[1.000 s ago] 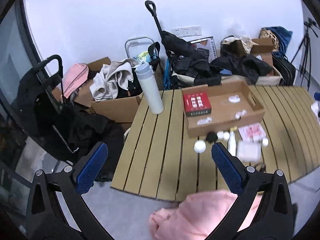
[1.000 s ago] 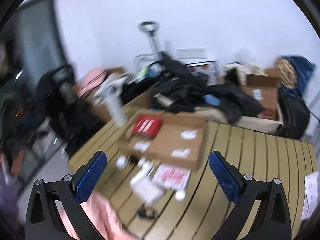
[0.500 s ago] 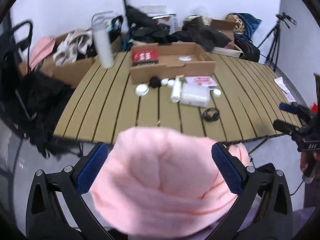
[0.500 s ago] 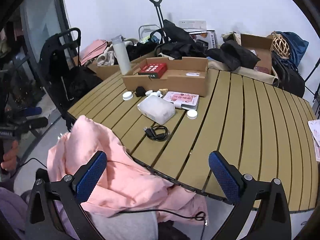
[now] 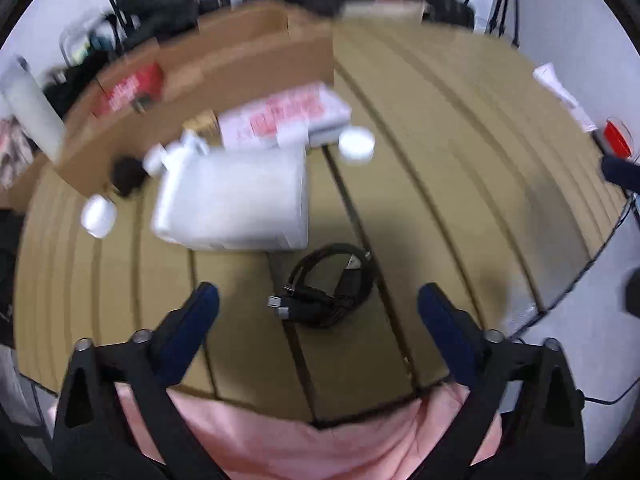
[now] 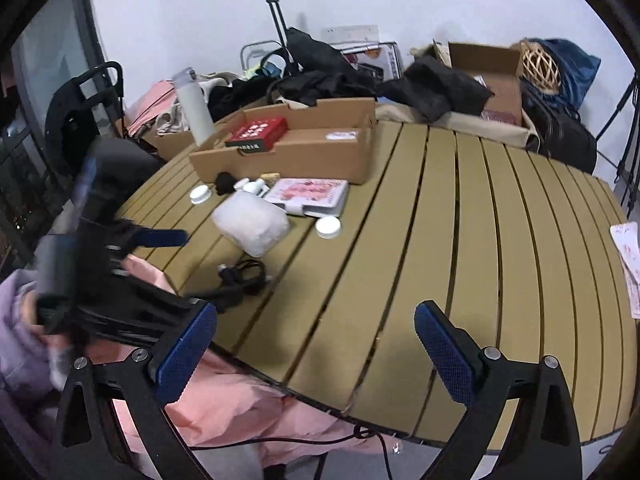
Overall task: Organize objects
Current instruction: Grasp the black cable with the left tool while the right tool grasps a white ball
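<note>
A coiled black cable (image 5: 328,286) lies near the front edge of the slatted wooden table (image 5: 460,168). My left gripper (image 5: 318,308) is open and hovers just above the cable, its blue pads on either side. Behind the cable lie a white soft pack (image 5: 236,200), a pink-printed box (image 5: 284,118), white round caps (image 5: 356,144) and a cardboard tray (image 5: 224,56) holding a red box (image 5: 128,88). My right gripper (image 6: 314,344) is open and empty over the table's front edge; the cable (image 6: 242,278) and the left gripper (image 6: 160,236) show at its left.
A white bottle (image 6: 196,108) stands at the table's far left. Bags, dark clothes and cardboard boxes (image 6: 484,68) pile up behind the table. Paper slips (image 6: 628,256) lie at the right edge. Pink cloth (image 6: 248,404) hangs below the front edge.
My left gripper has swung forward and down from above the pink cloth to just over the coiled cable. The right gripper has moved closer over the table's front edge.
</note>
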A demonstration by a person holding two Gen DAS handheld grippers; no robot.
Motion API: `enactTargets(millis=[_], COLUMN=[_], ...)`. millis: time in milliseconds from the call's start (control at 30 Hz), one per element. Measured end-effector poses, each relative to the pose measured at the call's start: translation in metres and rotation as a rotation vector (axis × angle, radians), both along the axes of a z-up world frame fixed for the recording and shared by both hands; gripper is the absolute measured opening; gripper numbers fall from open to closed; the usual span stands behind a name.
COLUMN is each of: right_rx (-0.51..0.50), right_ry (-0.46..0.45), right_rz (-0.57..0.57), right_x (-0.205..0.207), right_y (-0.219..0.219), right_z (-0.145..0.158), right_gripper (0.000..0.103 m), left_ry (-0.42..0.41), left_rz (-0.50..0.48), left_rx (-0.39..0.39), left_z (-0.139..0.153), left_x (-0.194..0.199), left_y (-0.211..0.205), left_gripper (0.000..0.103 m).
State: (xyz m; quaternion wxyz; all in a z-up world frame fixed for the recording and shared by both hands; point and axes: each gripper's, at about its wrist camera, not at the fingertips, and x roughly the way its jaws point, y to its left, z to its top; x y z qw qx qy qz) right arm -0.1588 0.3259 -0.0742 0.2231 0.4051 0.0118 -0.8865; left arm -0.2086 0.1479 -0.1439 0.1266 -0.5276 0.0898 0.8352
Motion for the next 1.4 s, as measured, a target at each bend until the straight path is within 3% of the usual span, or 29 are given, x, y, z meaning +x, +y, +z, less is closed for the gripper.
enactTargets(millis=[67, 133, 300, 400, 500, 567, 600, 833, 1133, 1233, 1400], right_rx=[-0.007, -0.009, 0.014, 0.012, 0.073, 0.147, 0.166, 0.178, 0.022, 0.018, -0.020], right_ry=[-0.010, -0.017, -0.016, -0.028, -0.040, -0.037, -0.005, 0.009, 0.086, 0.106, 0.124], right_rz=[0.001, 0.006, 0.041, 0.040, 0.015, -0.007, -0.028, -0.046, -0.050, -0.050, -0.008], right_x=[-0.008, -0.019, -0.058, -0.088, -0.120, -0.135, -0.136, -0.113, 0.002, 0.010, -0.011], right_y=[0.003, 0.002, -0.019, -0.038, -0.064, -0.081, -0.084, -0.081, -0.034, -0.036, -0.044], right_z=[-0.006, -0.013, -0.037, -0.053, -0.070, -0.084, -0.085, -0.068, 0.020, 0.031, 0.056], right_gripper=[0.101, 0.101, 0.097, 0.076, 0.064, 0.039, 0.032, 0.031, 0.031, 0.031, 0.031], left_ry=[-0.048, -0.024, -0.025, -0.022, 0.011, 0.035, 0.046, 0.113, 0.249, 0.244, 0.274], left_rz=[0.012, 0.005, 0.007, 0.051, 0.099, 0.147, 0.170, 0.264, 0.255, 0.247, 0.187], left_rx=[0.033, 0.054, 0.064, 0.095, 0.158, 0.172, 0.169, 0.191, 0.263, 0.291, 0.344], left_z=[-0.011, -0.011, -0.011, -0.001, 0.023, 0.037, 0.042, 0.076, 0.134, 0.139, 0.161], left_x=[-0.007, -0.006, 0.003, 0.011, 0.020, 0.026, 0.030, 0.053, 0.108, 0.101, 0.071], left_y=[-0.004, -0.005, -0.008, -0.020, -0.044, -0.060, -0.068, -0.110, -0.121, -0.118, -0.124], left_gripper=[0.064, 0.052, 0.048, 0.047, 0.047, 0.047, 0.047, 0.047, 0.047, 0.047, 0.047])
